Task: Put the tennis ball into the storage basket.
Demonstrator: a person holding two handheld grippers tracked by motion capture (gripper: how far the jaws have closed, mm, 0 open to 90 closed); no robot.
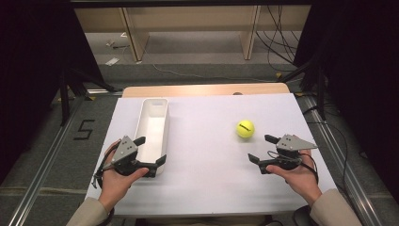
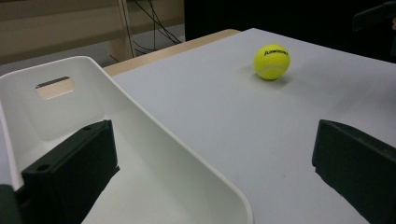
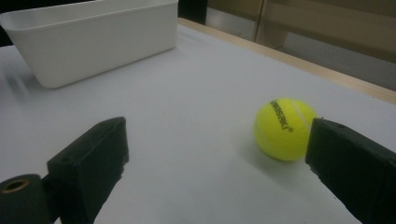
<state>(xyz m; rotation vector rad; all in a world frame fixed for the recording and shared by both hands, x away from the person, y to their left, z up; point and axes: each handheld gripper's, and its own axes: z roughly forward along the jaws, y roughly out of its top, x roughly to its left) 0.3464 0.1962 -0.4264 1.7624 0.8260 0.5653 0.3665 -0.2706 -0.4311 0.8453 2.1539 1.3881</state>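
Observation:
A yellow tennis ball (image 1: 245,128) rests on the white table sheet, right of centre; it also appears in the left gripper view (image 2: 271,61) and the right gripper view (image 3: 283,129). A long white bin (image 1: 152,130) lies on the left, empty inside. My left gripper (image 1: 150,151) is open and straddles the bin's near right wall (image 2: 187,158), one jaw inside the bin. My right gripper (image 1: 262,148) is open, just near and right of the ball, which sits by its right jaw without touching.
The white sheet (image 1: 207,165) covers a wooden table whose far edge (image 1: 207,89) shows. Black stands and cables flank the table on the floor, and wooden furniture legs (image 1: 134,33) stand behind.

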